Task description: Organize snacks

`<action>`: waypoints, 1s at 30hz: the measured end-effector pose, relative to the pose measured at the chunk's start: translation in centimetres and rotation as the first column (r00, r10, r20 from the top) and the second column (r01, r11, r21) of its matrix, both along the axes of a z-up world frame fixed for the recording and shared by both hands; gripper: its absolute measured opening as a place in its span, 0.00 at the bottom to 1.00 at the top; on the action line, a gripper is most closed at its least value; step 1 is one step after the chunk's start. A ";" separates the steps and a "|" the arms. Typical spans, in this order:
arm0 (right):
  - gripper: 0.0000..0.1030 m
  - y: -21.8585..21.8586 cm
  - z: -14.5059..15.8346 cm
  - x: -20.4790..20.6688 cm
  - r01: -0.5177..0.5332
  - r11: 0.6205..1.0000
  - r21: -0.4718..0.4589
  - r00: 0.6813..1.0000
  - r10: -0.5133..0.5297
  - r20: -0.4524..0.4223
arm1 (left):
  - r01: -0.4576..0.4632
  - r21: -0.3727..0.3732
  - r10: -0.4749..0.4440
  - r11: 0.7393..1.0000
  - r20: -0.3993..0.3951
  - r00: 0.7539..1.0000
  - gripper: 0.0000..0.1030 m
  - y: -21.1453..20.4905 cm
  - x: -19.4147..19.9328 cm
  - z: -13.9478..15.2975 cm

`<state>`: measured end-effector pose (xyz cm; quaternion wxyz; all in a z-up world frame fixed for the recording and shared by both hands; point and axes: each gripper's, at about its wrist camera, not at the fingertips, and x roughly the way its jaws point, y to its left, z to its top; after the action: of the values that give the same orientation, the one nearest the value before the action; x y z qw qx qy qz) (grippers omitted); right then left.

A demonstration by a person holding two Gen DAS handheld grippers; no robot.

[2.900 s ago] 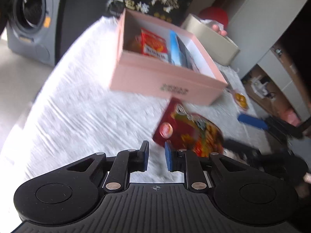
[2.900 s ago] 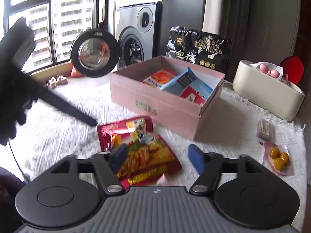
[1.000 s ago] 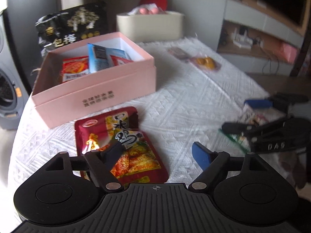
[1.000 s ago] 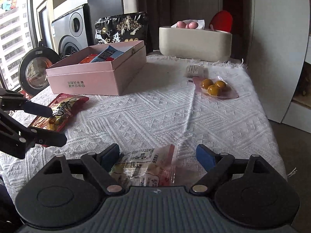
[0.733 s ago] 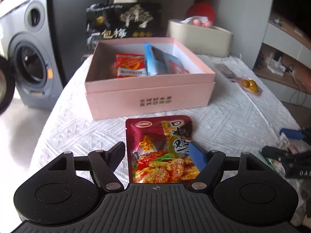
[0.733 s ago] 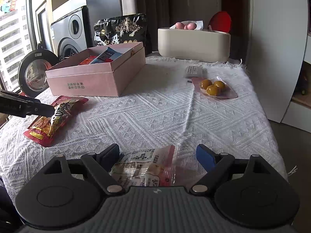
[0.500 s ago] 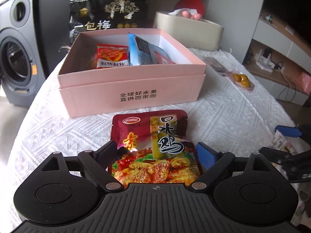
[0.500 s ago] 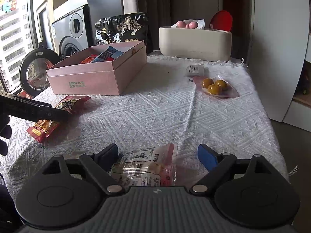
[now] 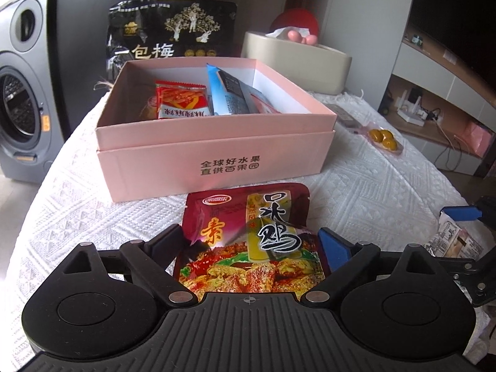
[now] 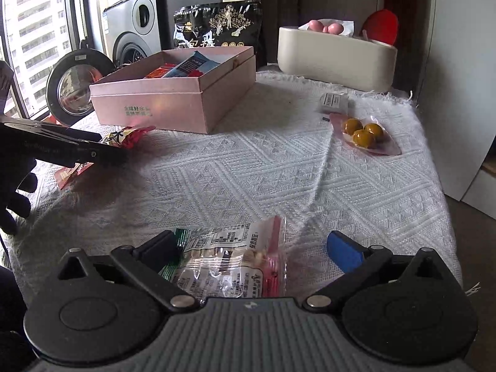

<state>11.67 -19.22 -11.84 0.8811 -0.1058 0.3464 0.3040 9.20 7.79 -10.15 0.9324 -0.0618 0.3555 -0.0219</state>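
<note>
Left wrist view first: my left gripper (image 9: 249, 241) has its jaws spread wide, they've just been opening, and the red snack pouch (image 9: 248, 235) lies flat on the white tablecloth (image 9: 372, 179) between my fingers, pads not pressing on it. Its far edge sits just in front of the pink box (image 9: 217, 161), which is open on top and already has an orange-red packet (image 9: 181, 104) and a blue packet (image 9: 229, 93) standing inside. Behind the box there's a big black bag (image 9: 170, 31) propped upright, and next to it a cream container (image 9: 297, 59) with pink things on top.

Right wrist side, my right gripper (image 10: 254, 245) is also gaping, jaws just been opening too, and a clear wrapped snack (image 10: 229, 263) lies on the cloth between them. It sits closer to the black finger, can't tell if it's touching. Blue pad is clearly off it.

Further out on the cloth there's a pink pouch of yellow balls (image 10: 362, 133) with a small white packet (image 10: 333, 102) just beyond it, both well apart from the box
</note>
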 end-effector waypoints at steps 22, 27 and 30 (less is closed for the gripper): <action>1.00 -0.3 0.1 0.0 0.001 1.000 0.024 1.000 -0.001 0.007 | 0.060 0.043 -0.059 0.997 -0.026 0.998 0.98 -0.3 0.8 -0.2; 1.00 -0.2 0.1 0.0 0.002 1.000 0.021 1.000 -0.002 0.004 | 0.082 0.090 -0.078 0.993 -0.039 0.996 0.98 -0.8 0.9 -0.4; 0.96 0.2 0.9 0.5 -0.008 1.000 -0.014 1.000 0.008 -0.011 | 0.078 0.055 -0.076 0.995 -0.045 0.996 0.95 -0.2 0.4 -0.1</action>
<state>12.20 -19.02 -10.99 0.8772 -0.1118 0.3532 0.3055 9.65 7.64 -10.21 0.9244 -0.0220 0.3780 -0.0464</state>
